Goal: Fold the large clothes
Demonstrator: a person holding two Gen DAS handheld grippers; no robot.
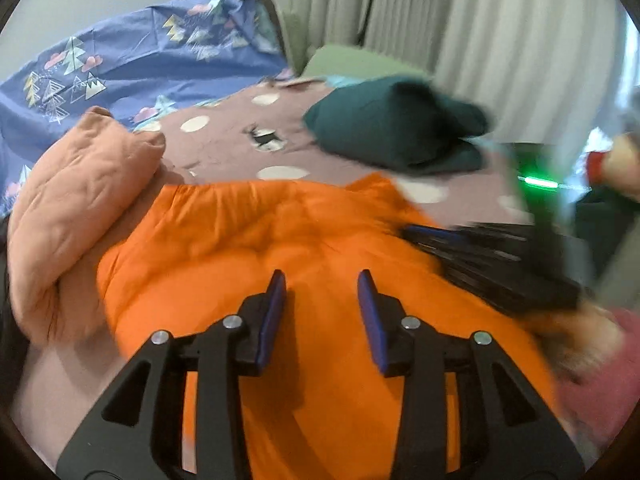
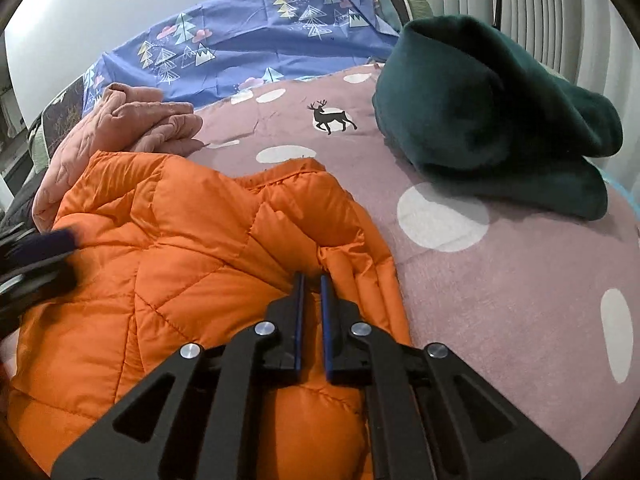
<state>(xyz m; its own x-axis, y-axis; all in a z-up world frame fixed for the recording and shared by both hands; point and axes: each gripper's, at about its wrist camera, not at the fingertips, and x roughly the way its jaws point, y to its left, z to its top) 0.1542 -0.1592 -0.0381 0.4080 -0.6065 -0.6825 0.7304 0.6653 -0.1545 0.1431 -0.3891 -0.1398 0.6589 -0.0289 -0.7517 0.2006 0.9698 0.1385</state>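
Right wrist view: mauve dotted bedspread [image 2: 500, 280] w/ orange jacket [image 2: 180, 260], green garment [image 2: 480, 128]; right gripper [image 2: 311, 280] pinching jacket fold, left gripper [image 1: 322, 280] hovering part-open, empty.

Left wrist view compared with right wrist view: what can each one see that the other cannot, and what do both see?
Only the left wrist view shows the curtains, a green light and the open left gripper. Only the right wrist view shows the deer print sharply, and the right gripper nearly shut over the orange jacket. Both show that jacket, the pink garment, the dark green garment and the blue sheet.
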